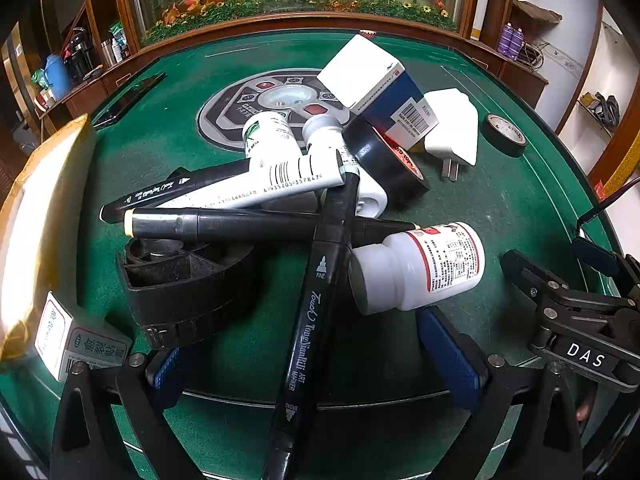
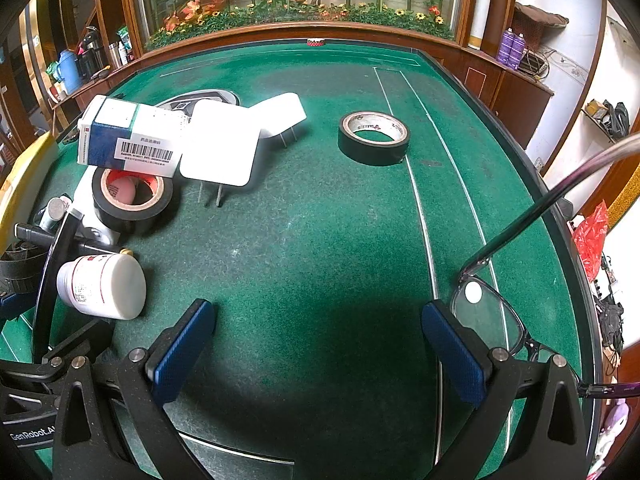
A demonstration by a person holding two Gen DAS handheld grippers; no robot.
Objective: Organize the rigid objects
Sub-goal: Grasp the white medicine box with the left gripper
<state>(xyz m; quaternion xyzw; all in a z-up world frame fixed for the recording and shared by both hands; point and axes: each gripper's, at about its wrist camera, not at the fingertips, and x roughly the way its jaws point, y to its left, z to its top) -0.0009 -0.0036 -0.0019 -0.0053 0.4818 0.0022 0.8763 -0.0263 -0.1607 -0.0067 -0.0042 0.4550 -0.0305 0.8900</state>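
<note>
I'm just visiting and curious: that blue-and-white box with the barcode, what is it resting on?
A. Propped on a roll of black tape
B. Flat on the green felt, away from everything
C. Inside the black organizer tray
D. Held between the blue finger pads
A. In the right wrist view the blue-and-white box sits tilted with its lower edge on the roll of black tape, and the left wrist view shows the same overlap.

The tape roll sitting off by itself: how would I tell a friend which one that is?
Start at the green felt table and find the cluttered pile on its left side. Look right of the pile, past the white plug adapter, to the bare felt. The lone tape roll lies flat there touching nothing, its core pale, whereas the other black roll has a red-printed core and sits under a box.
</note>
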